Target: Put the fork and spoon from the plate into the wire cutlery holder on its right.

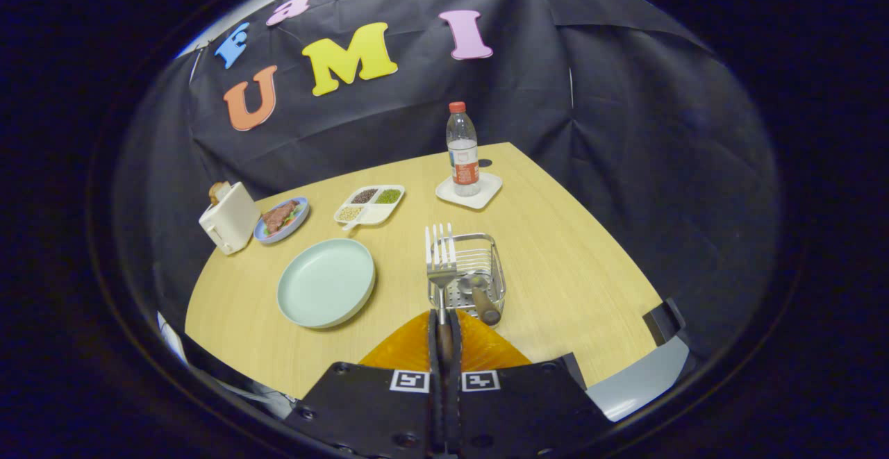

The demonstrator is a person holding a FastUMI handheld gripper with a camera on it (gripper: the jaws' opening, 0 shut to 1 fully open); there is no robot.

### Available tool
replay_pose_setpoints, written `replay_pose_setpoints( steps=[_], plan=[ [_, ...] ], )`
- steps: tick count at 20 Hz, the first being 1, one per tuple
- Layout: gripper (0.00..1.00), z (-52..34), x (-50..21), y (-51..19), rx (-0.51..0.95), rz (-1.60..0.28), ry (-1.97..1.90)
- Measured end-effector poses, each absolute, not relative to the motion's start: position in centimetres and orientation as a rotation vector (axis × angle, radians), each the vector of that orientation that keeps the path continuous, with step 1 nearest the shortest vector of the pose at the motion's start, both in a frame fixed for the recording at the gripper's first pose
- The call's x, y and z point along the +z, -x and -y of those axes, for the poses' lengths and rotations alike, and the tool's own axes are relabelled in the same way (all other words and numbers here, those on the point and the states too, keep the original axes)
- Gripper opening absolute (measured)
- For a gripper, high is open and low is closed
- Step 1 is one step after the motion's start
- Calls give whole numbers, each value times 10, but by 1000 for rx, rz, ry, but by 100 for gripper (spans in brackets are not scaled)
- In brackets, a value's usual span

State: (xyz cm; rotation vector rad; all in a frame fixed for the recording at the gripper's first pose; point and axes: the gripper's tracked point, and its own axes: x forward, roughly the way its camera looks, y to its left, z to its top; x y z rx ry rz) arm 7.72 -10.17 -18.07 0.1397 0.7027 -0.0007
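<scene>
Gripper view: gripper [444, 337] pinches fork [440, 257] by dark handle, tines up, just above near-left rim of wire cutlery holder [479, 271]. Spoon [478, 291] already inside, handle leaning out over front. Pale green plate [326, 282] bare, left of holder. Best next: shift fork right over basket centre, clear of spoon handle, lower before releasing.
</scene>
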Motion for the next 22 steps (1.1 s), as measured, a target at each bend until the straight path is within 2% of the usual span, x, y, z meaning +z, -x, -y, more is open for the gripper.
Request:
replay_pose_setpoints(
  steps=[11,22],
  plan=[
    [3,124,-169,-80,-67,-696,-131],
    [5,109,-170,-88,-74,-698,-117]
  ],
)
